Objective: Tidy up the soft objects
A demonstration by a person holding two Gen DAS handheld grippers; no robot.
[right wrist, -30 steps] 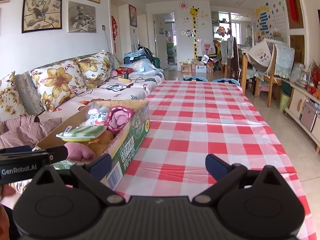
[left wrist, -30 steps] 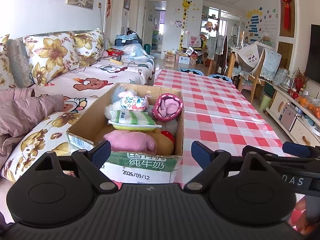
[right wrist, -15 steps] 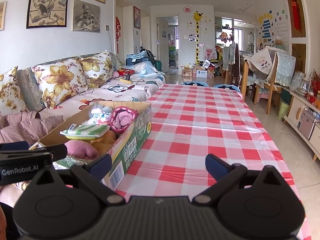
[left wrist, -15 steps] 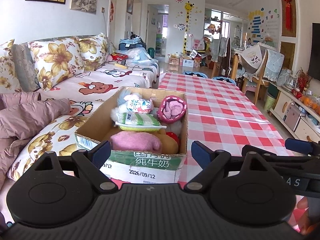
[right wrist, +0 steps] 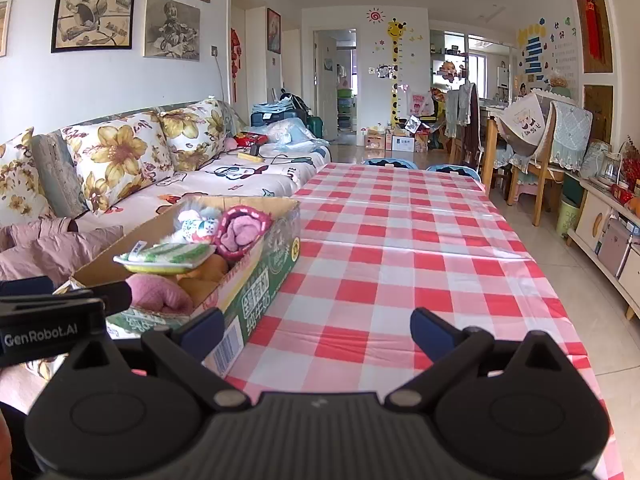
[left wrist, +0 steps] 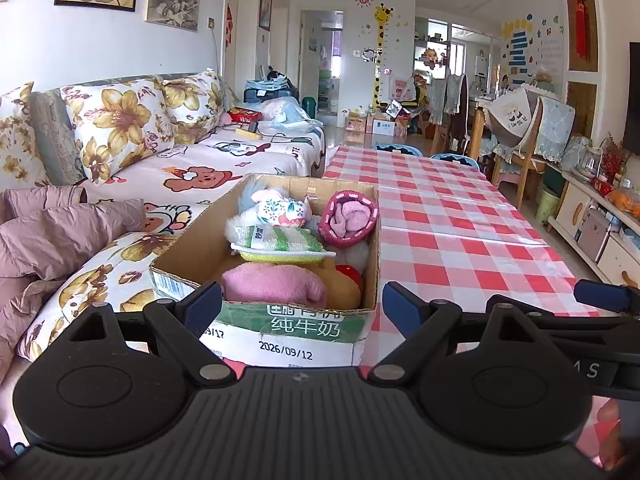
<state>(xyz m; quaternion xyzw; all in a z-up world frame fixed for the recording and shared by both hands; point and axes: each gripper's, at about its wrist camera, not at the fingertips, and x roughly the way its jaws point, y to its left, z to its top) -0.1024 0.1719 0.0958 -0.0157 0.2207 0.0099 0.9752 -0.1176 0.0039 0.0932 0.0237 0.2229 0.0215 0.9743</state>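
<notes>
A cardboard milk box point(left wrist: 304, 330) point(right wrist: 264, 280) stands at the near left of the checked table point(left wrist: 460, 240) point(right wrist: 400, 248). It is packed with soft items: a pink towel point(left wrist: 272, 284) point(right wrist: 160, 292), a green-and-white packet point(left wrist: 280, 240) point(right wrist: 168, 256), a pink knitted pouch point(left wrist: 352, 216) point(right wrist: 242, 232) and a floral plush point(left wrist: 280, 208) point(right wrist: 196, 226). My left gripper point(left wrist: 302, 308) hovers open just before the box, holding nothing. My right gripper point(right wrist: 316, 326) is open over bare tablecloth to the right of the box, also without a load.
A sofa point(left wrist: 192, 168) with floral cushions point(left wrist: 116, 128) and a pink jacket point(left wrist: 52, 240) runs along the left of the table. Chairs draped with cloth point(right wrist: 532, 128) and a low cabinet point(right wrist: 608, 232) line the right side. A doorway point(right wrist: 336, 80) lies beyond.
Both grippers have drawn back and risen a little, so the box sits farther off and lower in both views. Their jaws stay the same width.
</notes>
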